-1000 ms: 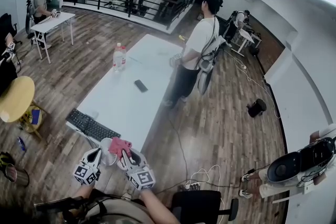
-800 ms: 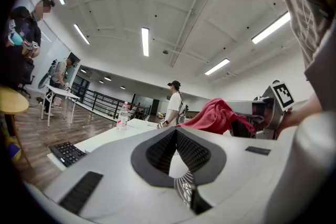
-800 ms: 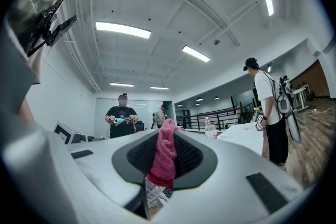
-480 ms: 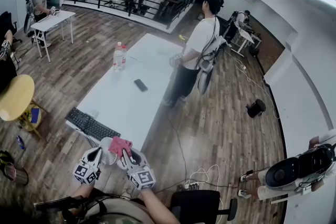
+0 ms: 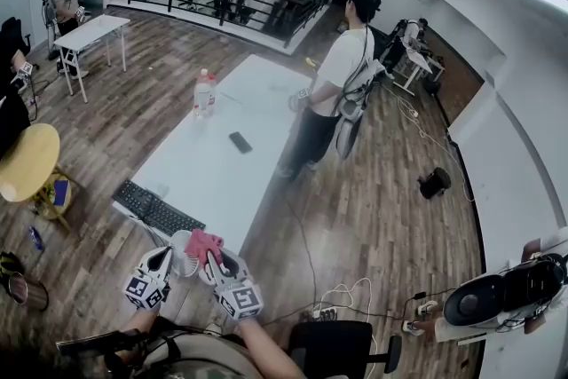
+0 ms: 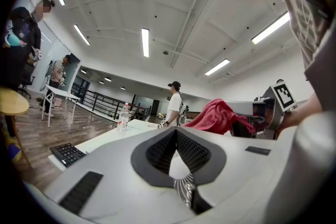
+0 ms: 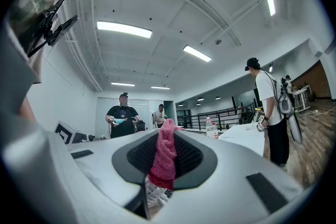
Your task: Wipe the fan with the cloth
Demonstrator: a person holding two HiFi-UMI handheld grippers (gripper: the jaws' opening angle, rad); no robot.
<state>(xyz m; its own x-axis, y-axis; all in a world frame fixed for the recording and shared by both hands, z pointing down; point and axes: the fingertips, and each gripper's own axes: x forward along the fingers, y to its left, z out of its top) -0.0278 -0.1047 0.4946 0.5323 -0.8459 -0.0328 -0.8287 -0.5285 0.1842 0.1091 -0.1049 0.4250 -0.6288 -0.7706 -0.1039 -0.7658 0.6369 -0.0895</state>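
A small white fan (image 5: 181,248) hangs in the air just off the table's near end, and my left gripper (image 5: 170,256) is shut on it. In the left gripper view its spoked grille (image 6: 184,189) shows low between the closed jaws of that gripper (image 6: 177,165). A pink-red cloth (image 5: 202,244) is bunched at the tip of my right gripper (image 5: 211,260), which is shut on it close beside the fan. The cloth (image 7: 165,149) stands up between the dark pads of the right gripper (image 7: 164,162), and the fan's white grille (image 7: 156,191) lies below it. From the left gripper view the cloth (image 6: 218,117) sits to the right.
A long white table (image 5: 222,146) stretches ahead with a black keyboard (image 5: 155,210), a phone (image 5: 240,142) and bottles (image 5: 203,93) on it. A person (image 5: 342,75) stands at its right side. A black chair (image 5: 342,346), floor cables (image 5: 324,313) and a yellow round table (image 5: 27,164) are nearby.
Both grippers, the fan and the cloth have kept still. Only people in the background and at the lower right have shifted slightly.
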